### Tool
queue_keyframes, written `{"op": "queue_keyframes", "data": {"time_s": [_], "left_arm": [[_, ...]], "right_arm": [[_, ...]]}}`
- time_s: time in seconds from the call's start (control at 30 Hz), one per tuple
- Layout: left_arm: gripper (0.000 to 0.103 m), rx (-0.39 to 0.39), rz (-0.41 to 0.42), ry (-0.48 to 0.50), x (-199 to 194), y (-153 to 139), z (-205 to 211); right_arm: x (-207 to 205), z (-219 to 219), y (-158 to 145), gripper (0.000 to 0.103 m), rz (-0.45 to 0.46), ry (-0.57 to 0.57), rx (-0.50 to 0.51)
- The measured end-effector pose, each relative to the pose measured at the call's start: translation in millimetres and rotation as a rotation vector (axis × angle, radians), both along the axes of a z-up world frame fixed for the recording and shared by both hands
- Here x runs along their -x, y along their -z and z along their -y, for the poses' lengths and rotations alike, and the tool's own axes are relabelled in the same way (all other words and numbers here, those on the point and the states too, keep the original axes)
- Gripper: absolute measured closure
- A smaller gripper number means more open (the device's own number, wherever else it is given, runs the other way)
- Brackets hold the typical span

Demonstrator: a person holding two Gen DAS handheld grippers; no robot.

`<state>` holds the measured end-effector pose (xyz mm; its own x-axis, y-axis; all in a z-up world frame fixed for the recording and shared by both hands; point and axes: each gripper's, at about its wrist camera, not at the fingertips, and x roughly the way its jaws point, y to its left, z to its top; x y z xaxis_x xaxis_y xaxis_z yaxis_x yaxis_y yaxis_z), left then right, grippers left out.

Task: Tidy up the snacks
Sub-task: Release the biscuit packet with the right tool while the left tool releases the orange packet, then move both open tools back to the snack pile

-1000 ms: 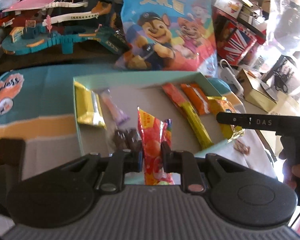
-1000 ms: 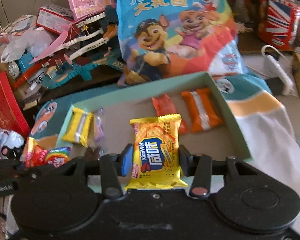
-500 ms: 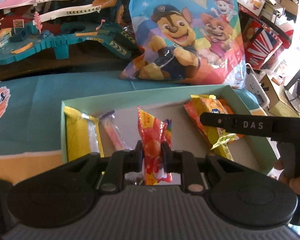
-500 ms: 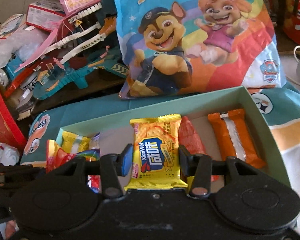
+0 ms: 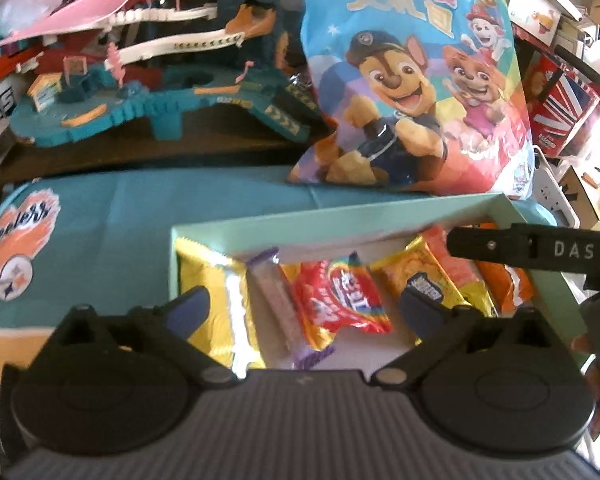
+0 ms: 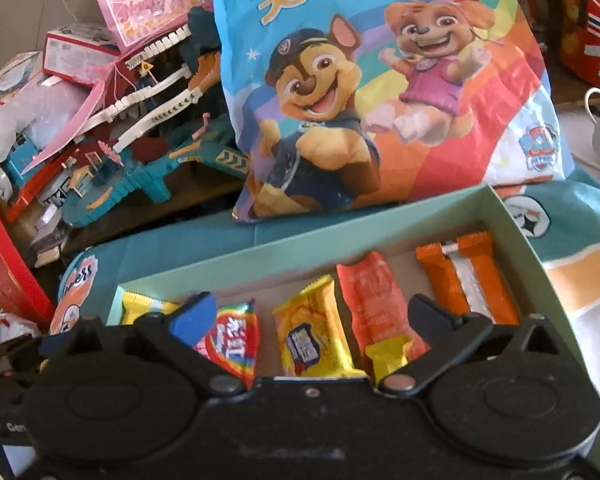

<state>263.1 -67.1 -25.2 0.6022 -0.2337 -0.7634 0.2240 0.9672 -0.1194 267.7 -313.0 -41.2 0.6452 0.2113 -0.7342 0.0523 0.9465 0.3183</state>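
Note:
A shallow mint-green box (image 5: 340, 216) (image 6: 380, 220) holds a row of snacks. In the left wrist view: a yellow pack (image 5: 216, 292), a purple bar (image 5: 272, 292), a red rainbow candy pack (image 5: 340, 296), a yellow biscuit pack (image 5: 428, 280) and orange packs (image 5: 496, 284). My left gripper (image 5: 304, 308) is open and empty just above the red pack. My right gripper (image 6: 312, 316) is open and empty above the yellow biscuit pack (image 6: 312, 340), between the red pack (image 6: 232, 336) and an orange-red pack (image 6: 376, 304). The right gripper's finger shows in the left view (image 5: 520, 248).
A big cartoon-dog snack bag (image 5: 412, 80) (image 6: 380, 80) stands right behind the box. A teal toy track (image 5: 140, 92) (image 6: 140, 140) sits at the back left. The box rests on a teal and orange cloth (image 5: 100, 220). Boxes and a red tin (image 5: 560, 108) crowd the right.
Both grippers opened. The red rainbow pack and the yellow biscuit pack left the jaws and now lie flat in the box, side by side.

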Motion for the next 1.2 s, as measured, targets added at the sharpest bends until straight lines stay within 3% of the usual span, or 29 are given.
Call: {"op": "queue_keyframes", "data": {"time_s": [0.23,0.67,0.93,1.2], "left_arm": [[0.0,-0.003,-0.022,-0.009,33,-7,-10],[0.0,-0.017,-0.054,0.004,131,-8,-37],[0.0,-0.026,-0.118,-0.027,173,16,-65],[0.0,-0.002,-0.143,0.015,196,38,-70]], "right_arm": [[34,3,-11,0.0,-0.016,-0.008,0.021],[132,10,-31,0.0,-0.039,0.002,-0.005],[192,21,-4,0.0,-0.114,0.015,-0.005],[243,42,23,0.0,-0.199,0.089,-0.024]]}}
